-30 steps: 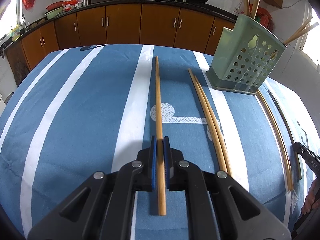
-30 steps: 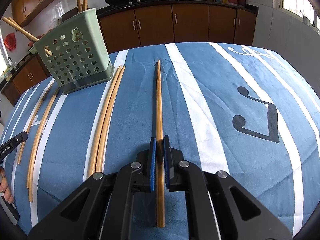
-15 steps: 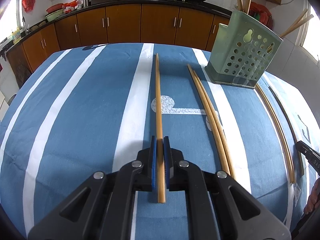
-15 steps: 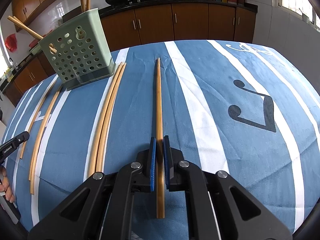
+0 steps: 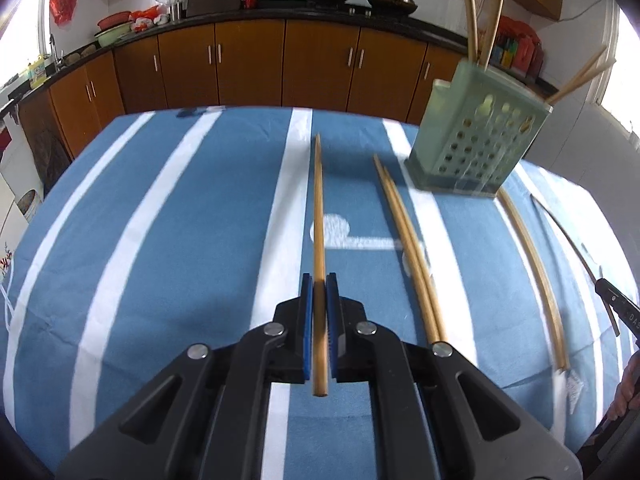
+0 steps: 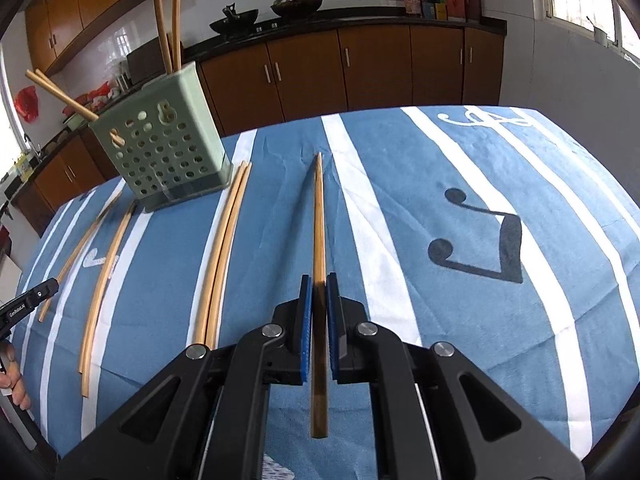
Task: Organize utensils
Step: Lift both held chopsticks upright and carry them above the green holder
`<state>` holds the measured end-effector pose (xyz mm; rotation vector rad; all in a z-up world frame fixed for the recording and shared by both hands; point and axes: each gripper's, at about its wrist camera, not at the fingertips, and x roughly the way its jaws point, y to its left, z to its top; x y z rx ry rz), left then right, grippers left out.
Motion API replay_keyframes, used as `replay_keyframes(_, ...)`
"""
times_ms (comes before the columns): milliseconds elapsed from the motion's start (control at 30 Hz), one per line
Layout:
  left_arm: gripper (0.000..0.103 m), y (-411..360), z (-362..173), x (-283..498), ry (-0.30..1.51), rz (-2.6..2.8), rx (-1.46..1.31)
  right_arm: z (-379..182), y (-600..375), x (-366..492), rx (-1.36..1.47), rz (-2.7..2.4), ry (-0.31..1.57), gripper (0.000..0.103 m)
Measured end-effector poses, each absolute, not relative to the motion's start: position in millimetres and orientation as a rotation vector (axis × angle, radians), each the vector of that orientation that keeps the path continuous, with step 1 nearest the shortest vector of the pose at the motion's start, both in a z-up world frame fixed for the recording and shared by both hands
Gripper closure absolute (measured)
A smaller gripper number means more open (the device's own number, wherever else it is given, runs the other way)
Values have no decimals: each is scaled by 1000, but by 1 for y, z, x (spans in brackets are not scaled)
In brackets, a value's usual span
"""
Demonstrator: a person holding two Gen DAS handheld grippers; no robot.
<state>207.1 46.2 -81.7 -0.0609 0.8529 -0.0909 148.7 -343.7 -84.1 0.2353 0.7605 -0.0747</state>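
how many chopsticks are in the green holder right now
4. Two upright chopsticks rise from the top of the holder, and two leaning chopsticks tilt out over one side. Shorter ones could be hidden inside.

Green holder (image 5: 476, 148) blocks right; cloth (image 5: 160, 240) left open.

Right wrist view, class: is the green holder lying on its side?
No, the green holder stands upright on the tablecloth, with chopsticks sticking up out of it.
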Motion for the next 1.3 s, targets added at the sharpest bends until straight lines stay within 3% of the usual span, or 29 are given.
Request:
replay_keyframes(433, 96, 55, 6, 198, 636, -121, -116, -20, -359, 143, 254, -82, 569, 95)
replay_keyframes(933, 96, 55, 49, 197, 545, -146, -135, 15, -358, 145, 239, -60, 485, 95)
replay_keyframes(1300, 96, 40, 121, 183, 415, -255, -147, 92, -343, 140, 277, 99, 341, 95)
